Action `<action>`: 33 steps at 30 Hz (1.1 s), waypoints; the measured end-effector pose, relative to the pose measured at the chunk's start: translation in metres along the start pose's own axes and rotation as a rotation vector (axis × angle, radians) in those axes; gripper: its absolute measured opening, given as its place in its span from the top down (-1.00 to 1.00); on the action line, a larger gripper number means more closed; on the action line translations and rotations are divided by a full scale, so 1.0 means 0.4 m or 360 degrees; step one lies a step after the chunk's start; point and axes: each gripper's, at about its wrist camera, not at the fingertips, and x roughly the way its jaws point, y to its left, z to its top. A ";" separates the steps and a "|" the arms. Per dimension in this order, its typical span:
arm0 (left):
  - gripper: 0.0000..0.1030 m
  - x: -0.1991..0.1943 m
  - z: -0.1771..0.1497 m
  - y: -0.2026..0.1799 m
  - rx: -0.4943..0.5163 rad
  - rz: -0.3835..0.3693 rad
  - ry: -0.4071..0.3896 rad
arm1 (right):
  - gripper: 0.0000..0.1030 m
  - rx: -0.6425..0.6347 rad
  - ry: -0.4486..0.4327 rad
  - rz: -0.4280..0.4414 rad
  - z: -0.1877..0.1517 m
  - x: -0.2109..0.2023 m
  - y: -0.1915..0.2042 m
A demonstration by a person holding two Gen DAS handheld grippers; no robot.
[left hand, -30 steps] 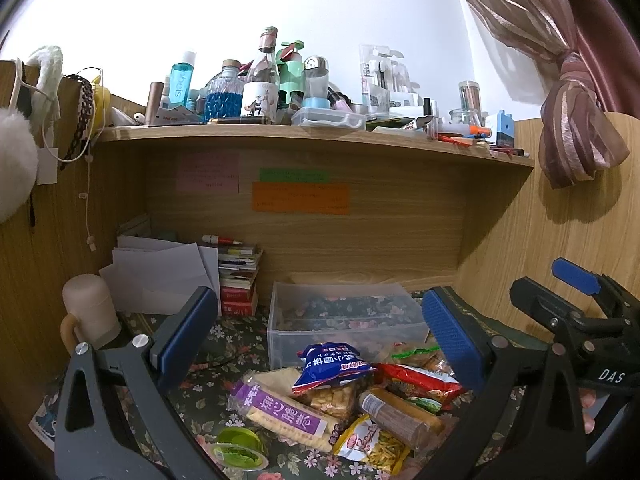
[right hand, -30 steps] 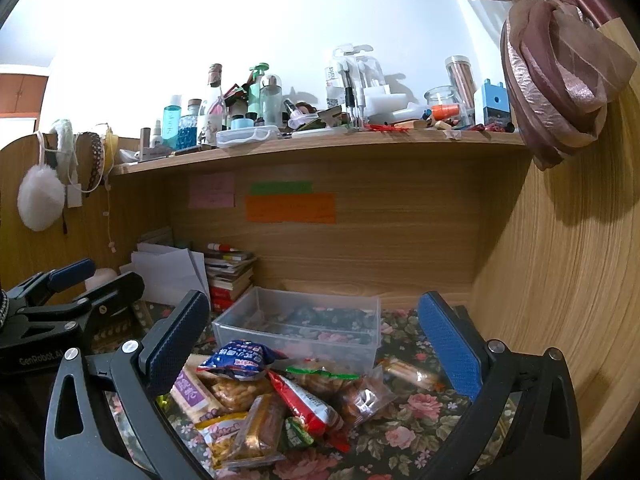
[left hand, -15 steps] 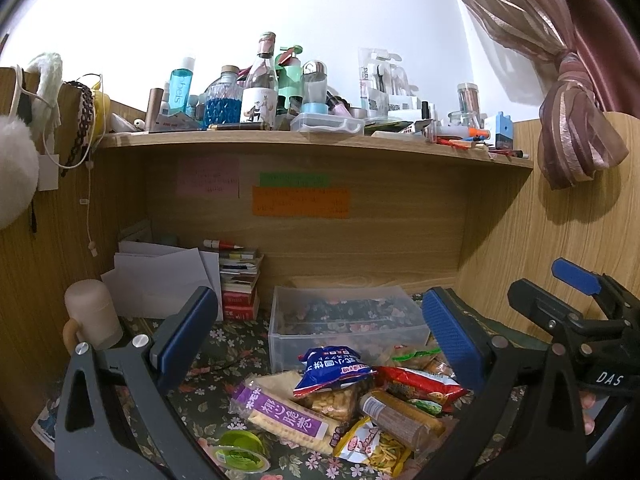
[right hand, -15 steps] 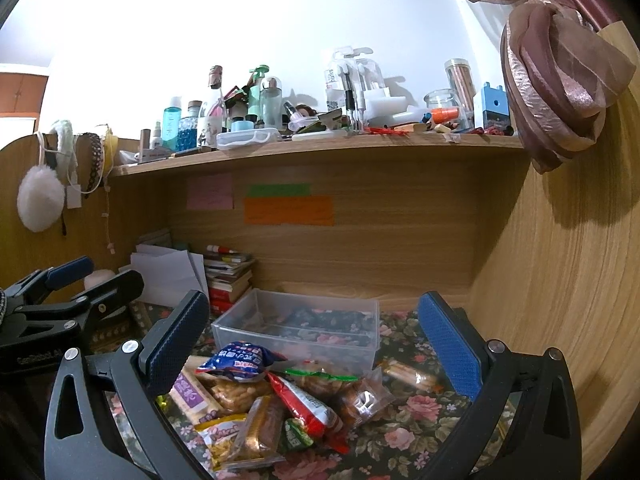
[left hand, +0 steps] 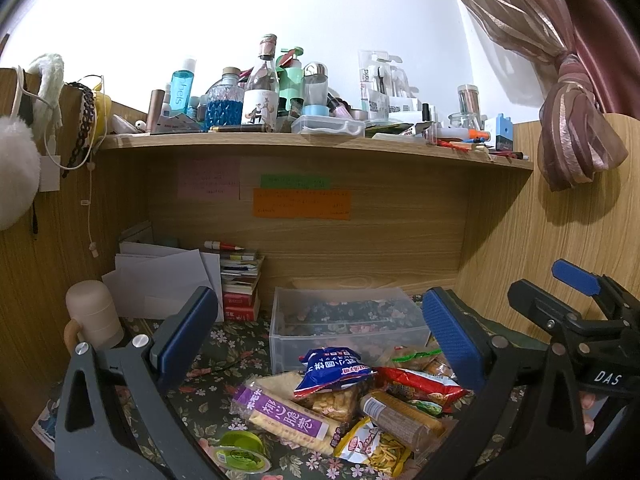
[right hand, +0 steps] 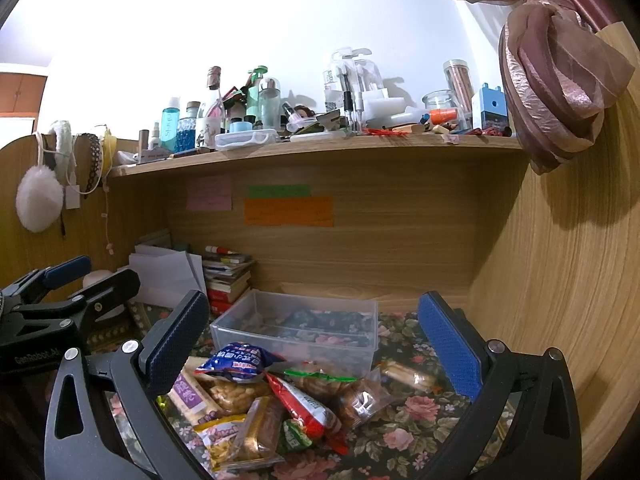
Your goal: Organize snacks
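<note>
A pile of snack packets lies on the floral cloth in front of a clear plastic bin (left hand: pixel 348 322) (right hand: pixel 296 330). The pile holds a blue bag (left hand: pixel 334 366) (right hand: pixel 236 362), a purple-label cracker pack (left hand: pixel 286 414), a red packet (left hand: pixel 420 386) (right hand: pixel 304 402), a yellow chip bag (left hand: pixel 374 446) and a green jelly cup (left hand: pixel 240 450). My left gripper (left hand: pixel 320 338) is open and empty, above and behind the pile. My right gripper (right hand: pixel 316 340) is open and empty, to the right of the left one. The bin holds no snacks.
A stack of books (left hand: pixel 240 284) and white papers (left hand: pixel 160 280) stand at the back left, with a beige mug (left hand: pixel 94 318) beside them. A crowded shelf (left hand: pixel 312 142) overhangs the desk. A wooden side wall (right hand: pixel 560 300) closes the right.
Both grippers have drifted slightly; the view shifts a little downward. Nothing was taken hold of and the snacks have not moved.
</note>
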 end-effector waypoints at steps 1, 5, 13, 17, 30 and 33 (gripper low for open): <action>-1.00 0.000 0.000 0.000 -0.0001 -0.0001 0.0000 | -1.00 0.0000 -0.0001 0.0002 0.000 0.000 -0.001; -1.00 -0.001 0.000 -0.001 0.0002 0.0001 -0.0001 | -1.00 -0.0001 -0.0006 0.0002 0.001 -0.001 -0.002; -1.00 -0.002 0.004 0.001 -0.0001 -0.0007 0.0008 | -1.00 0.0006 -0.0006 0.0020 0.001 -0.003 -0.003; -1.00 -0.002 0.005 0.002 -0.0005 -0.0017 0.0014 | -1.00 -0.0006 0.0004 0.0030 -0.001 0.001 0.001; -0.70 0.025 -0.023 0.041 -0.0017 -0.0025 0.0113 | -0.73 0.0007 0.0118 0.0119 -0.029 0.035 -0.007; -0.60 0.043 -0.050 0.071 -0.0013 -0.0018 0.0191 | -0.59 -0.0008 0.0208 0.0138 -0.052 0.053 -0.008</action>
